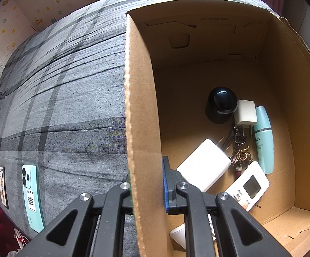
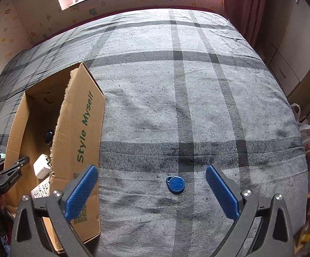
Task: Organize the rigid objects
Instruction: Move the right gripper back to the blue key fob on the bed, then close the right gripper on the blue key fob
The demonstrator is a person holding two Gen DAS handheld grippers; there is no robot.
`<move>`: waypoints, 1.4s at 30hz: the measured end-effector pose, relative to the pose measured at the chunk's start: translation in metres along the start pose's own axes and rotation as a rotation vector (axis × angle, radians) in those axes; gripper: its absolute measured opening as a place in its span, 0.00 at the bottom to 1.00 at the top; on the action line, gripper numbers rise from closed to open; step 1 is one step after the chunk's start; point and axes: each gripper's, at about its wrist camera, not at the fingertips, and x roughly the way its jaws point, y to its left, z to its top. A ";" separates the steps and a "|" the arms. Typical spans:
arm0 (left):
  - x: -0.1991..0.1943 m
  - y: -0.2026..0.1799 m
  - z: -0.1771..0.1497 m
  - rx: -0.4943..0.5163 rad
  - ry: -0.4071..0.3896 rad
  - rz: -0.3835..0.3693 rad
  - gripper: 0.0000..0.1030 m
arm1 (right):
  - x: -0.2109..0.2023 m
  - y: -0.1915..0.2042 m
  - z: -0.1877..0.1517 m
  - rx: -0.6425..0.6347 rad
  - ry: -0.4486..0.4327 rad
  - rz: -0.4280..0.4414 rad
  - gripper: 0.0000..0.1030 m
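The left gripper (image 1: 146, 194) is clamped tight on the near side wall of the cardboard box (image 1: 142, 107), one finger outside and one inside. Within the box, nearest, lie a white remote (image 1: 249, 185) with a small screen and a large white charger (image 1: 204, 165), its prongs pointing away toward the far wall. Beyond them sit a bunch of keys (image 1: 240, 147), a smaller white plug (image 1: 246, 112) with prongs pointing near, and a teal bottle (image 1: 264, 139) lying flat, long axis running near to far. Farthest is a black domed object (image 1: 222, 103).

The right gripper (image 2: 150, 190) hangs wide open over the grey checked bedspread (image 2: 197, 96), holding nothing. A blue key fob (image 2: 175, 183) lies flat on the cloth between its fingers, touching neither; its ring end points up-left in the picture. Outside the box, a mint-green phone (image 1: 32, 197) lies face down on the bedspread, its long axis near to far, cameras at the far end.
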 end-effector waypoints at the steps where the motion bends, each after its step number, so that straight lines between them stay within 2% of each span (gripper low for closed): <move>1: 0.000 0.000 0.000 0.000 0.000 0.001 0.12 | 0.004 -0.004 -0.002 0.010 0.009 -0.009 1.00; 12: -0.001 -0.002 0.000 0.004 0.001 0.008 0.12 | 0.057 -0.024 -0.027 0.012 0.066 -0.085 1.00; 25: -0.001 -0.001 -0.001 0.006 0.000 0.012 0.12 | 0.099 -0.036 -0.041 0.043 0.146 -0.093 1.00; 33: -0.001 -0.002 0.000 0.006 0.000 0.014 0.12 | 0.103 -0.037 -0.043 0.045 0.148 -0.090 0.98; 35: -0.001 -0.002 -0.001 0.006 0.001 0.013 0.12 | 0.101 -0.038 -0.042 0.051 0.143 -0.089 0.91; 38: -0.002 -0.002 -0.001 0.007 0.001 0.015 0.12 | 0.094 -0.040 -0.041 0.049 0.138 -0.082 0.70; 40: -0.002 -0.001 -0.001 0.007 0.001 0.015 0.12 | 0.091 -0.041 -0.040 0.048 0.138 -0.076 0.41; 42: -0.002 -0.002 0.000 0.007 0.001 0.016 0.12 | 0.088 -0.039 -0.038 0.044 0.137 -0.073 0.27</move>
